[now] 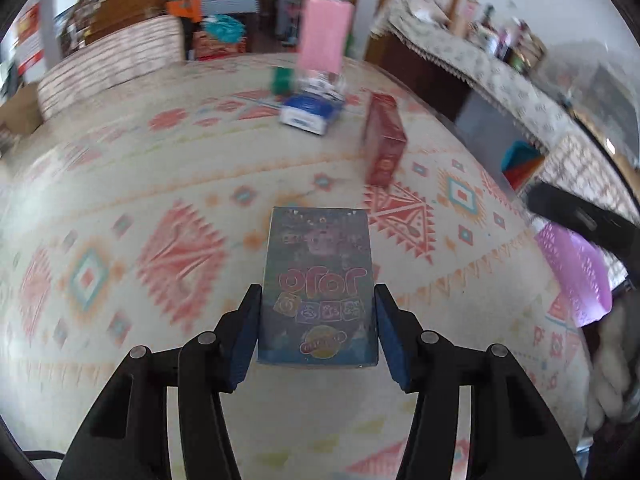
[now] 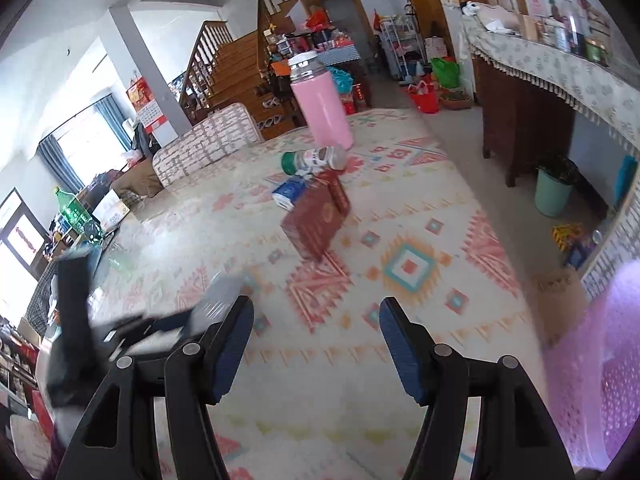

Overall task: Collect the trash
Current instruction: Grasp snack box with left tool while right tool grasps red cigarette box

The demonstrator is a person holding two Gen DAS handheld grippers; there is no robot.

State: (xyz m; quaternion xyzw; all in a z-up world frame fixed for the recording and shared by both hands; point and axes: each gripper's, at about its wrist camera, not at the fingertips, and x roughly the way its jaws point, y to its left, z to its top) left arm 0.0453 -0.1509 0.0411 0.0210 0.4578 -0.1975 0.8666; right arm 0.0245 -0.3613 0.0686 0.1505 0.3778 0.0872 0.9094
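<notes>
Left gripper pinches blue box; right gripper empty

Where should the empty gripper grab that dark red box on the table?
Grab the dark red box across its two long narrow sides. It lies flat, one short end toward the right gripper, whose jaws stand open and empty, so coming in from that near end probably fits best.

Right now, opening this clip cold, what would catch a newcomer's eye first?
The blue carton clamped flat between the left claw's pads, above the patterned tablecloth. Next, the tall pink bottle standing at the table's far end, with a red box, a small blue-and-white box and a toppled green-capped bottle clustered before it. The right claw hangs open and empty, a lilac perforated basket at its right.
</notes>
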